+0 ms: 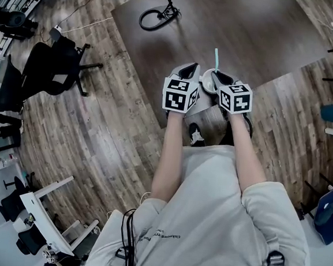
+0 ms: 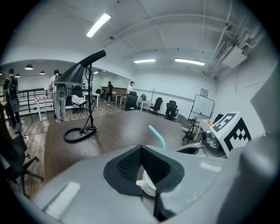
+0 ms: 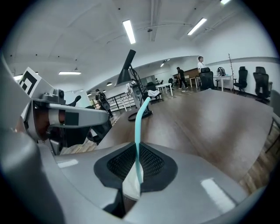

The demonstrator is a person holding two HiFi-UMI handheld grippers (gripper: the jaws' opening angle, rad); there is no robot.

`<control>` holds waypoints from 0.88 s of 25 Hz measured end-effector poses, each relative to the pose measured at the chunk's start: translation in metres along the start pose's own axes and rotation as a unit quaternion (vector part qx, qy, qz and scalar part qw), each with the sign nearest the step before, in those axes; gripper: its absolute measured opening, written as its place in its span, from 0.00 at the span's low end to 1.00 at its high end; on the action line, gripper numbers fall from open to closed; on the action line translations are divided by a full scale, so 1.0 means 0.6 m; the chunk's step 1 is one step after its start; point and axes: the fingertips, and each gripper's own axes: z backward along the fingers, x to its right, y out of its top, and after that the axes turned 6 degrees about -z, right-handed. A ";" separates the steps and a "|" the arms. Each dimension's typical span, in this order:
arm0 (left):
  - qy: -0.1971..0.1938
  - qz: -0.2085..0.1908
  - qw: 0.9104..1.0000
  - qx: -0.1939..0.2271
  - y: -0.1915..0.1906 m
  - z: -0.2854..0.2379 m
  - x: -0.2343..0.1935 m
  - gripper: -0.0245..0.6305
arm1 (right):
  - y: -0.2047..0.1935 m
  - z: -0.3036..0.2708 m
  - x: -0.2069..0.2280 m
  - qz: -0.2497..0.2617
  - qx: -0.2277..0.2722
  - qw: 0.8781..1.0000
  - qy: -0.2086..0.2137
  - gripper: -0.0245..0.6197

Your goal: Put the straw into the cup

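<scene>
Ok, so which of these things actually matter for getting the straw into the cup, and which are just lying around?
Job in hand:
- thin teal plastic straw, pinched in the right hand-held gripper
- white cup, only its edge showing, in the left hand-held gripper

Lying about:
- black stand lamp on the dark brown table
- black office chair

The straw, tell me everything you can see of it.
The straw is thin and pale teal, and it looks like plastic. The right gripper is shut on its lower part, with a white scrap pinched in beside it. From the jaws it rises almost straight, then bends near the top so the tip leans aside. Its free upper length touches nothing, and the dark table lies beyond it. Its bottom end is hidden between the jaws.
</scene>
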 end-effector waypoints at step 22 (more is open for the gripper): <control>-0.001 -0.012 1.000 0.019 0.026 0.027 0.006 0.04 | -0.021 0.012 0.003 0.024 -0.022 0.999 -0.031 0.13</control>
